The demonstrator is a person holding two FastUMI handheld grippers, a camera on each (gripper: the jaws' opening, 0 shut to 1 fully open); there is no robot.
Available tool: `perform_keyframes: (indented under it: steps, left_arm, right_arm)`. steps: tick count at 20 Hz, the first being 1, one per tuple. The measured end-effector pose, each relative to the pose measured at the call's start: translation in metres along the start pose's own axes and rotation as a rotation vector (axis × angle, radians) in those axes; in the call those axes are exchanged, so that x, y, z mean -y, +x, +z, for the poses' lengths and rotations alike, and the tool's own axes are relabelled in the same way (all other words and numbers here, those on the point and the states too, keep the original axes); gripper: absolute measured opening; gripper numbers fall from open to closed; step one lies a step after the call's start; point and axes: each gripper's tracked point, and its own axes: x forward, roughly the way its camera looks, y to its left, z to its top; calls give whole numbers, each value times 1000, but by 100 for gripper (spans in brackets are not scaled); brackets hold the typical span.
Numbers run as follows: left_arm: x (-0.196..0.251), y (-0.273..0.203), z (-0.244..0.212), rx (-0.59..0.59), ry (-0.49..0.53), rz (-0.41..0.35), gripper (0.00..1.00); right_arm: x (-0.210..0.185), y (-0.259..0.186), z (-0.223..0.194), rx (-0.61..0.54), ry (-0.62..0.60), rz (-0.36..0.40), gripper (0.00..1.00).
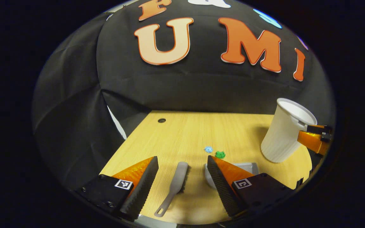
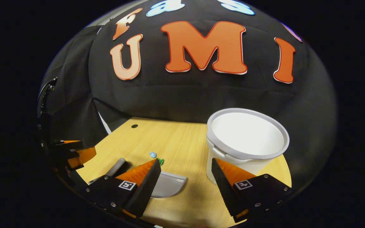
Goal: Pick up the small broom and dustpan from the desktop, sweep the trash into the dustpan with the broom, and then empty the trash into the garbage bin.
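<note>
A small grey broom [image 1: 177, 183] lies flat on the wooden desk [image 1: 185, 133], its handle toward me, between the fingers of my open left gripper [image 1: 182, 158], which hovers above it and holds nothing. The grey dustpan [image 1: 247, 167] sits just right of it, partly hidden by a finger. A blue scrap [image 1: 208, 149] and a green scrap [image 1: 220, 154] lie beyond them. In the right gripper view, my open right gripper [image 2: 185, 161] hangs over the desk with the dustpan [image 2: 169, 186] by its left finger, the broom [image 2: 116, 167] farther left, and the scraps [image 2: 157, 157] behind.
The white garbage bin [image 2: 247, 139] stands upright at the right, close to the right gripper; the left gripper view also has the bin [image 1: 285, 133]. A cable hole [image 1: 161, 120] marks the desk's far left corner. Black cloth walls close the back and left.
</note>
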Motion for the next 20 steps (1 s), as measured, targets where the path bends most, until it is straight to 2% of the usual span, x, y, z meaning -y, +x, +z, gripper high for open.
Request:
perform_keyframes:
  steps: [7, 11, 16, 18, 20]
  left_arm:
    - [-16, 35, -63, -270, 14, -101, 100]
    - [-17, 55, -101, -417, -24, -163, 100]
    - [-14, 57, -129, -570, -15, -214, 96]
    - [-13, 56, -134, -630, -6, -224, 99]
    - [-15, 57, -143, -664, 20, -231, 98]
  right_arm:
    - [-35, 21, -42, -199, 39, 3, 96]
    - [-52, 31, -82, -335, 87, 10, 96]
    - [-68, 25, -110, -484, 150, 28, 95]
    - [-68, 20, -115, -530, 174, 32, 94]
    - [-72, 14, -124, -572, 193, 36, 93]
